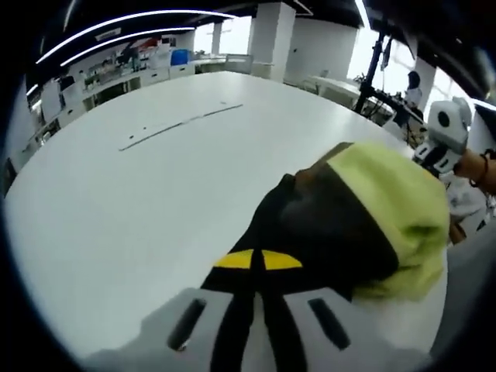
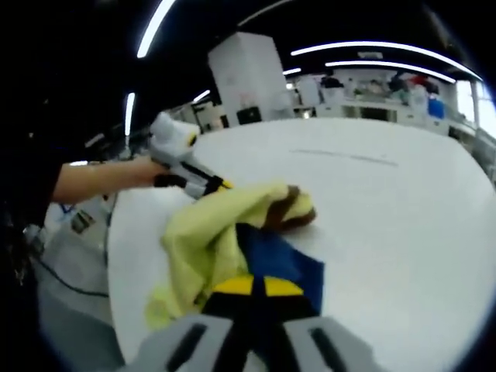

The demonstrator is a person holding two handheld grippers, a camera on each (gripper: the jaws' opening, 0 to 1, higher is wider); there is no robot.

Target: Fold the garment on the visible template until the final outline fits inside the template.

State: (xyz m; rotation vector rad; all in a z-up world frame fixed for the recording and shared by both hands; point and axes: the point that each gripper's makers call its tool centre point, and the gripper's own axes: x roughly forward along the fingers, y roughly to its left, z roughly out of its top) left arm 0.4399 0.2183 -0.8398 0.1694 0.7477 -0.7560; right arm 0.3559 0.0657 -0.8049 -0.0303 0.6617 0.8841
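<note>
The garment (image 1: 403,209) is bunched on the white table (image 1: 116,225), pale yellow-green with a dark panel (image 1: 325,232). In the right gripper view the garment (image 2: 209,240) shows yellow with a blue part (image 2: 283,263) and a brown part (image 2: 291,209). My left gripper (image 1: 256,260) is shut on the dark fabric at its near edge. My right gripper (image 2: 256,286) is shut on the blue fabric. The left gripper (image 2: 219,185), held by a hand, meets the yellow edge. The right gripper (image 1: 434,151) sits at the garment's far right side. A thin template line (image 1: 182,124) runs across the table beyond the garment.
The template line (image 2: 345,157) lies on the bare table (image 2: 403,232) past the garment. A person's arm (image 2: 101,178) reaches in from the left. Benches and shelves (image 1: 139,66) stand beyond the table's far edge, and a white pillar (image 2: 248,77) rises behind.
</note>
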